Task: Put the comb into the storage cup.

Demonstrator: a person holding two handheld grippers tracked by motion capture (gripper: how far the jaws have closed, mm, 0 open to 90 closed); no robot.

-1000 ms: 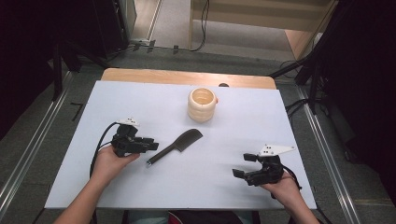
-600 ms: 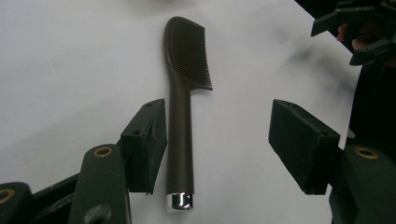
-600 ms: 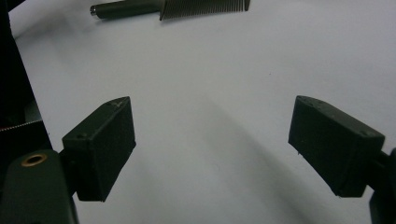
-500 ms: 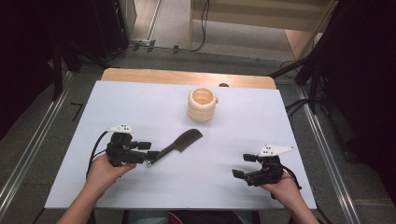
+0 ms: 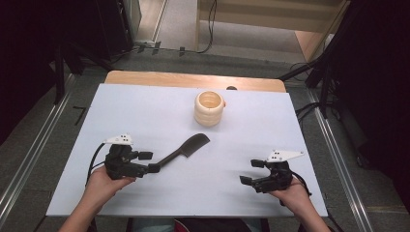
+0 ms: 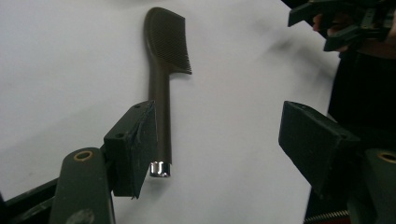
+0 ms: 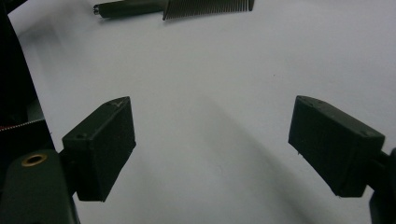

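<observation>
A dark comb point(image 5: 186, 147) with a long handle lies flat on the white table point(image 5: 145, 111), teeth end pointing toward the far right. My left gripper point(image 5: 151, 162) is open at the handle's end. In the left gripper view the comb point(image 6: 163, 70) lies close against the inner face of one jaw of my left gripper point(image 6: 224, 140), with the other jaw far off; I cannot tell if they touch. My right gripper point(image 5: 249, 172) stands open near the front right with nothing between its jaws. The right gripper view shows my right gripper point(image 7: 212, 135) and the comb point(image 7: 187, 7) farther off.
A cream ridged cup point(image 5: 209, 108) stands upright at the back middle of the table, beyond the comb. A wooden strip point(image 5: 193, 79) runs along the table's far edge. Dark stands and cables surround the table on the floor.
My left gripper has drawn back toward the person and slightly left, so its jaws now sit at the comb's handle end. The comb and right gripper have stayed put.
</observation>
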